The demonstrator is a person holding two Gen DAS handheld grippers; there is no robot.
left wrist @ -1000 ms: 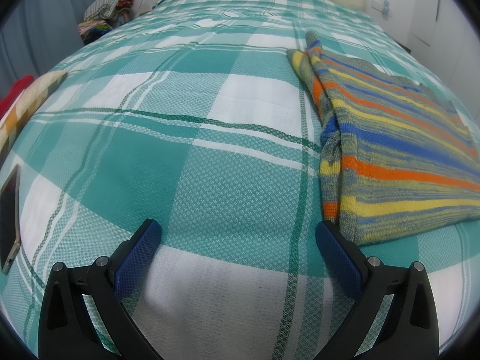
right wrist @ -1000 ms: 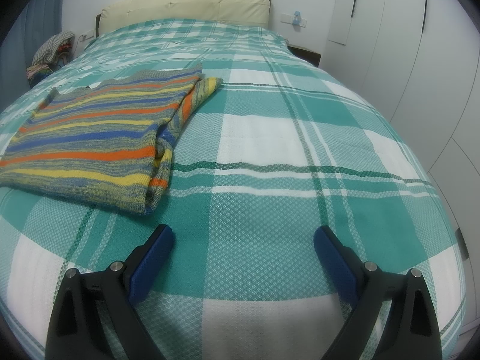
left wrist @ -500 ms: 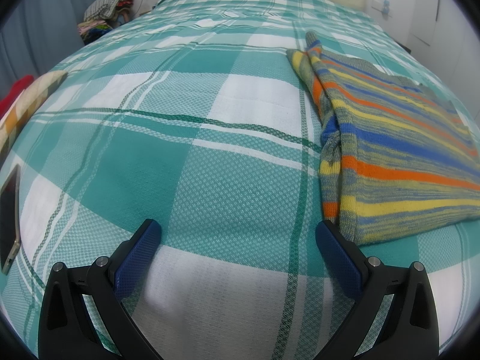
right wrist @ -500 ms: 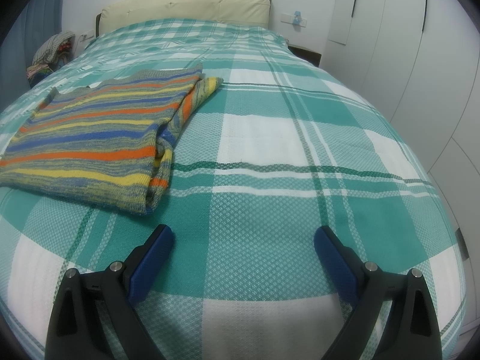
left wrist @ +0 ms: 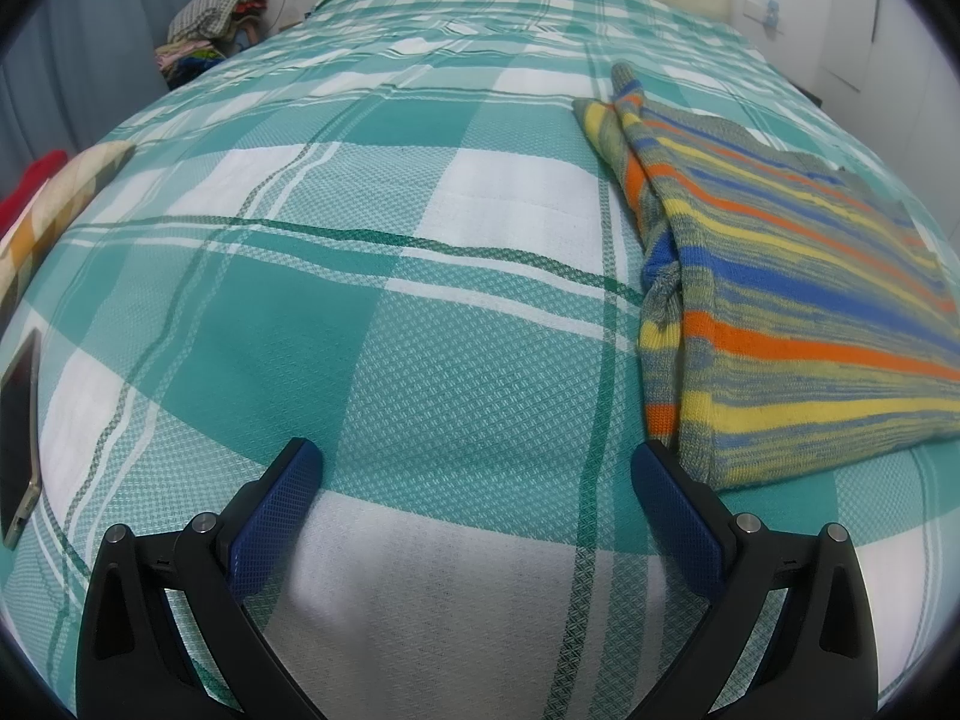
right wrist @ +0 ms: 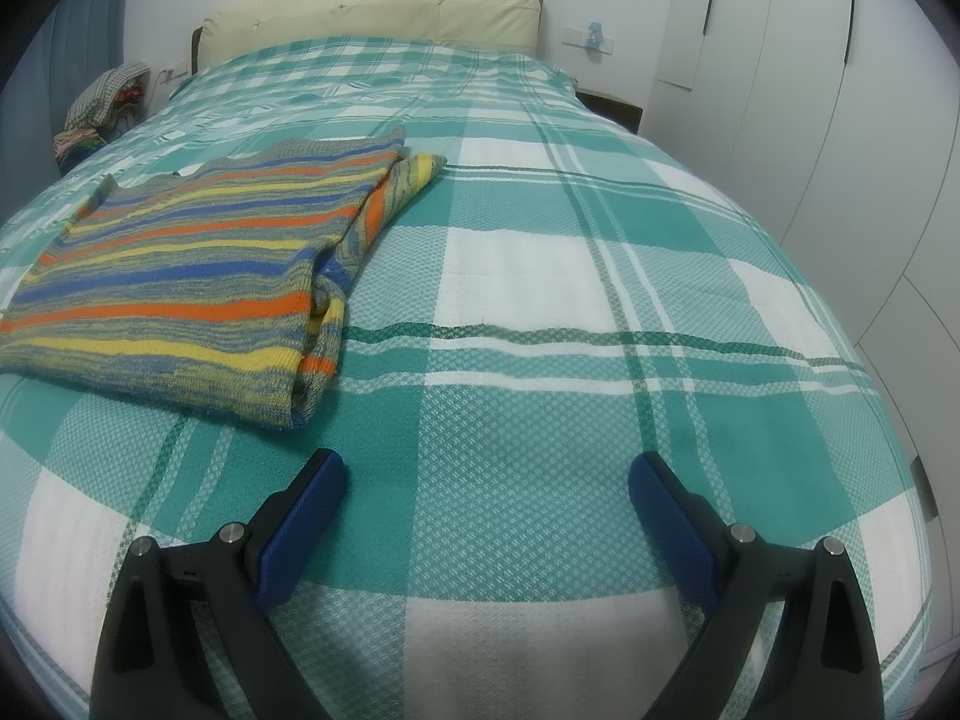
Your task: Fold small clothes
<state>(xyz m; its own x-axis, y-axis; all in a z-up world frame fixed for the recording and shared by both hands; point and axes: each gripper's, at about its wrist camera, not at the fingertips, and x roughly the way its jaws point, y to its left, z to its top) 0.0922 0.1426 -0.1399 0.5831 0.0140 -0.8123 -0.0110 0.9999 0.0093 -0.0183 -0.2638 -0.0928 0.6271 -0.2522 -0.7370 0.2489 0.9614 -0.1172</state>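
1. The striped sweater lies flat on the checked bedspread, mid-bed.
2. Left gripper hovers just left of its near edge, fingers spread wide, empty.
3. Right gripper hovers just right of it, equally wide, empty.

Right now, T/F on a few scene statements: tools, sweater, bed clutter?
1. Both tools are open and hold nothing. True: the left tool and the right tool each show only bedspread between their fingers.
2. The striped sweater lies flat on the bedspread. True.
3. The sweater is between the left tool's fingers. False: it lies off to that tool's right, beside one fingertip.
4. A phone lies on top of the sweater. False: it lies at the bed's far left edge, apart from the sweater.
5. The sweater is plain green. False: orange, blue and yellow stripes.
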